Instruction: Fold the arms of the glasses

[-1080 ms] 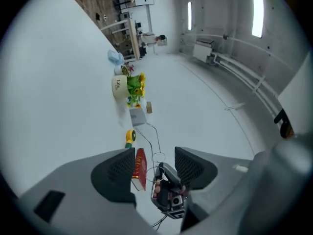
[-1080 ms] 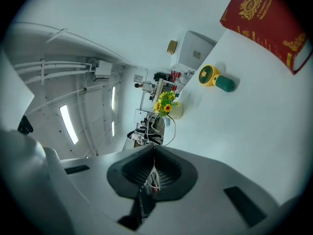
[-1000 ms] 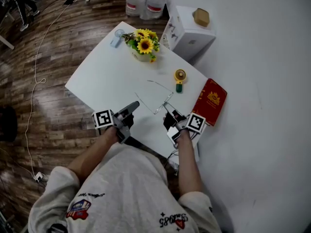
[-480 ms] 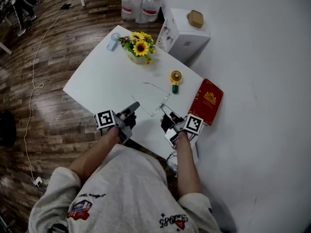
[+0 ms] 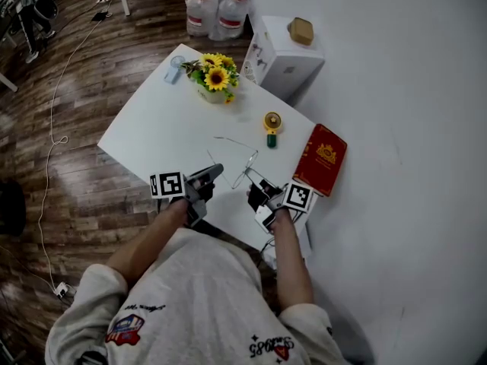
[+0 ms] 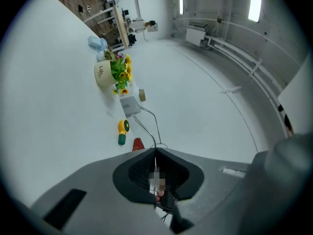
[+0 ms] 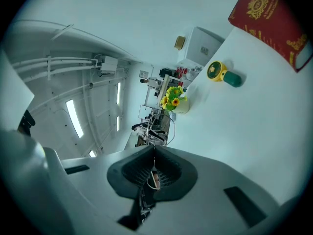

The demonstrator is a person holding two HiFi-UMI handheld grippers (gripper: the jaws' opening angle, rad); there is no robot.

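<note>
The thin wire-framed glasses (image 5: pixel 237 163) are just above the white table (image 5: pixel 156 131), held between my two grippers near the table's front corner. My left gripper (image 5: pixel 218 171) comes in from the left, and its jaws are shut on the end of one thin arm (image 6: pixel 146 124), which runs out ahead of the jaws (image 6: pixel 155 148). On the right, my right gripper (image 5: pixel 255 185) is shut on the frame beside a lens. The wire rim (image 7: pixel 164 126) loops out just past its closed jaws (image 7: pixel 153 148).
A pot of sunflowers (image 5: pixel 213 78) stands at the far side of the table. A small yellow gadget with a green handle (image 5: pixel 270 125) and a red book (image 5: pixel 320 158) lie to the right. A white box (image 5: pixel 285 55) and water bottles (image 5: pixel 213 10) are on the floor beyond.
My left gripper has moved right to the glasses and shut its jaws on the arm's end. The right gripper has kept its grip and hardly moved.
</note>
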